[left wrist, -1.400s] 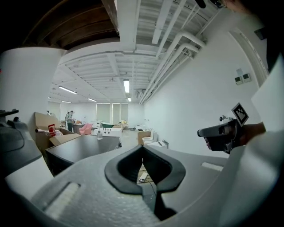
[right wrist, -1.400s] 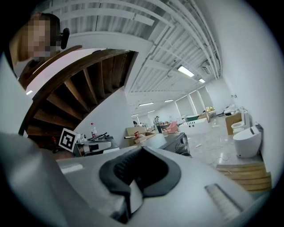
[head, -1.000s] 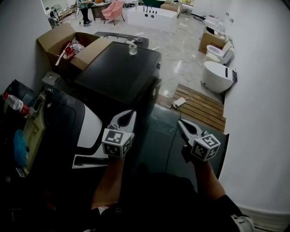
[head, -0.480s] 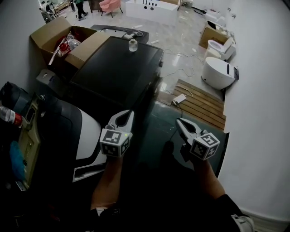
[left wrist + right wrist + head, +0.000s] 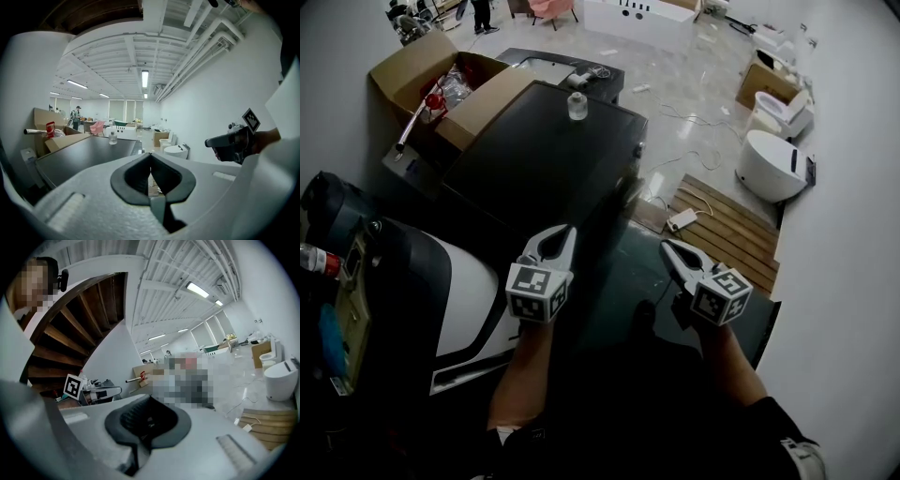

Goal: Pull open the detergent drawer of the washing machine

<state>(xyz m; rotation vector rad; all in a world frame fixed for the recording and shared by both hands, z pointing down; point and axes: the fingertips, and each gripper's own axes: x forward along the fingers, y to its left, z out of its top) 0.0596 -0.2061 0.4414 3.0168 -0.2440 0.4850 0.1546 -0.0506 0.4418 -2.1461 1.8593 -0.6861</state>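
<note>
Now washer (image 5: 548, 155) dark, flat-topped, bottle (image 5: 577, 103) on top; L claw (image 5: 562, 231), R claw (image 5: 667, 247) both closed, empty.

You hold the left hand-held gripper (image 5: 562, 236) and the right hand-held gripper (image 5: 671, 253) out ahead of you, side by side and well apart, both tipped slightly downward. Each has its jaws closed together on nothing. Your left forearm (image 5: 525, 375) and right forearm (image 5: 727, 367) stretch forward behind them.

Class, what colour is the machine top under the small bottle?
Black; machine top shows best in head view.
</note>
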